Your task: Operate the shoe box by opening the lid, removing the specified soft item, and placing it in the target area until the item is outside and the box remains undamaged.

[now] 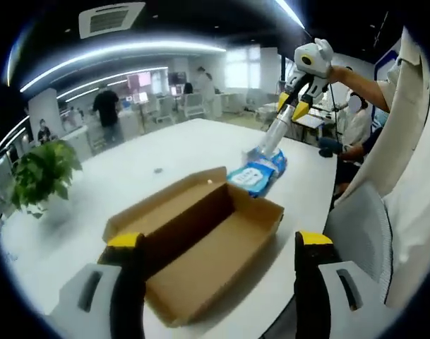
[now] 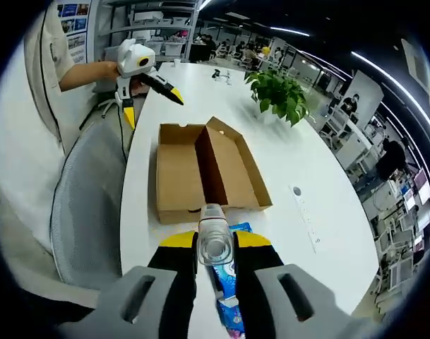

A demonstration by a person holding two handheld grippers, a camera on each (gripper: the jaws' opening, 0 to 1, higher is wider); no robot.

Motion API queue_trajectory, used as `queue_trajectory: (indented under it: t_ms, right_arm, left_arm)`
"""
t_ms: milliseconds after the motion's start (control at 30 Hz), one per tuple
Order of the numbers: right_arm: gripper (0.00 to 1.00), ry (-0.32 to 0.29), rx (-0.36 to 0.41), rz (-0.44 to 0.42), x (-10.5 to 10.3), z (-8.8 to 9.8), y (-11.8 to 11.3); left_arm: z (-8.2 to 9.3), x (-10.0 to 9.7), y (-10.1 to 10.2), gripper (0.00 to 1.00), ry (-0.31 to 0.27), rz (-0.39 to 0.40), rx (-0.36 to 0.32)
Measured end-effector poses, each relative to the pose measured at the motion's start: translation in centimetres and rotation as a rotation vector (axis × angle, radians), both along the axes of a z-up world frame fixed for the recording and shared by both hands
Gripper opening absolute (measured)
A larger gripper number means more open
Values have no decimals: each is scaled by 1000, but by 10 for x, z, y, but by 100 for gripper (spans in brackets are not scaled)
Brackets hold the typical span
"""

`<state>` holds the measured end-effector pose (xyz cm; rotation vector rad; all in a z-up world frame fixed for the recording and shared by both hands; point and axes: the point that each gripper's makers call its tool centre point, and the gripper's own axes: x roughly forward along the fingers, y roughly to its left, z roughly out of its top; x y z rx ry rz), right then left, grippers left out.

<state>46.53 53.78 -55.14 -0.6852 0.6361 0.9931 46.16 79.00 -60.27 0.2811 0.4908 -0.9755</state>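
My right tool (image 2: pixel 215 251) grips the blue soft pack (image 1: pixel 257 173), resting on the white table (image 1: pixel 179 145) just beyond the opened shoe box (image 1: pixel 200 244). The pack's long axis runs away from the box; my left tool (image 1: pixel 218 247) hovers open, box-side.

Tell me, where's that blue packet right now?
In the left gripper view the blue packet lies on the white table just beyond the open cardboard box, clamped by the right tongs.
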Motion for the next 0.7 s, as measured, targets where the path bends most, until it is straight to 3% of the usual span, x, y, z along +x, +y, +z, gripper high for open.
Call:
queue_trajectory:
  t_ms: [300, 700]
  right_arm:
    - [16, 34, -86, 33, 18, -3, -12]
    - [16, 67, -189, 53, 46, -7, -29]
  left_arm:
    - [-2, 0, 8, 98, 0, 34, -2]
    - [-3, 1, 15, 100, -1, 67, -5]
